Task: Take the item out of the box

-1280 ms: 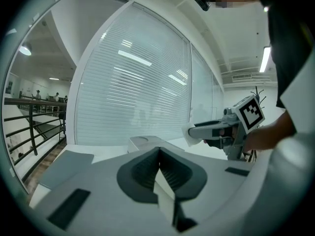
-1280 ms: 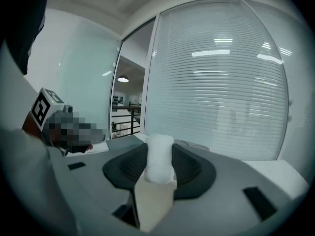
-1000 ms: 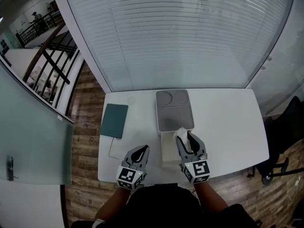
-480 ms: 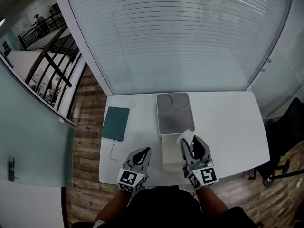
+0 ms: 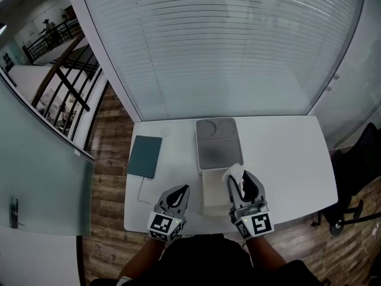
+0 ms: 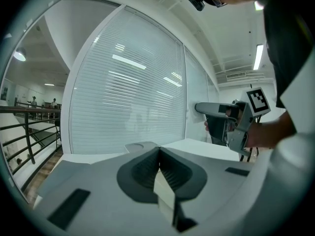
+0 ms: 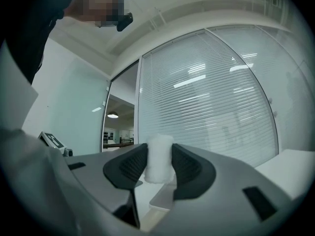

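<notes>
A white open box (image 5: 213, 196) stands near the table's front edge, between my two grippers. My right gripper (image 5: 239, 179) is shut on a white, soft-looking roll, the item (image 5: 233, 173), and holds it above the box's right rim. In the right gripper view the item (image 7: 159, 159) stands upright, squeezed between both dark pads (image 7: 129, 167). My left gripper (image 5: 178, 190) hovers left of the box with its jaws together and nothing in them. In the left gripper view its pads (image 6: 147, 168) meet, and the right gripper (image 6: 231, 122) shows at the right.
A grey moulded tray or lid (image 5: 218, 142) lies just behind the box. A dark green notebook (image 5: 144, 155) lies at the table's left, with a thin cable (image 5: 141, 190) near it. A glass wall with blinds runs behind the white table (image 5: 286, 154).
My right gripper has drawn back a little toward the table's front edge with the white item in it. The left gripper has hardly moved.
</notes>
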Demonstrator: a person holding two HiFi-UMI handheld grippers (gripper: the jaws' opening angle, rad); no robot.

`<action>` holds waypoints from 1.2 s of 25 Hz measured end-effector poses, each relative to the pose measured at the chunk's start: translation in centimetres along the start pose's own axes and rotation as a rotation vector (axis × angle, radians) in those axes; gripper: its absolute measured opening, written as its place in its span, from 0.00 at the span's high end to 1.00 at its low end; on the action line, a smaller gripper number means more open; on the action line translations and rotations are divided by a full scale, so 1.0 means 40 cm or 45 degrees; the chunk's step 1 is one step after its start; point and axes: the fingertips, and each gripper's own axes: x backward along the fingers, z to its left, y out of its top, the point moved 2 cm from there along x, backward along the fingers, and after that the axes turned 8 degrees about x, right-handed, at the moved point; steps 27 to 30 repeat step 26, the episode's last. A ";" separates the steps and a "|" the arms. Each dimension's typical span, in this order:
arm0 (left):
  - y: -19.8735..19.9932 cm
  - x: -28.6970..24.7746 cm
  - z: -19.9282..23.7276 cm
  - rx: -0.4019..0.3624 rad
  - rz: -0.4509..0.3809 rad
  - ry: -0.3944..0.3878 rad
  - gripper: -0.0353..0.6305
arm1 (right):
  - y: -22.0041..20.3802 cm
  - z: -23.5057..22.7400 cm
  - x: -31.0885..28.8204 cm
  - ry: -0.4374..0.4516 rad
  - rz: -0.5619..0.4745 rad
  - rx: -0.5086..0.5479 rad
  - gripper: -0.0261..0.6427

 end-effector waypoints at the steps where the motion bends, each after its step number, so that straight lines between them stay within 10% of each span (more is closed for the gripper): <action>1: -0.001 -0.001 0.001 0.001 -0.001 0.001 0.93 | 0.002 0.002 -0.001 0.003 0.001 0.016 0.72; 30: 0.021 -0.021 0.003 0.009 -0.028 0.005 0.93 | -0.012 0.003 -0.006 -0.004 0.058 0.063 0.72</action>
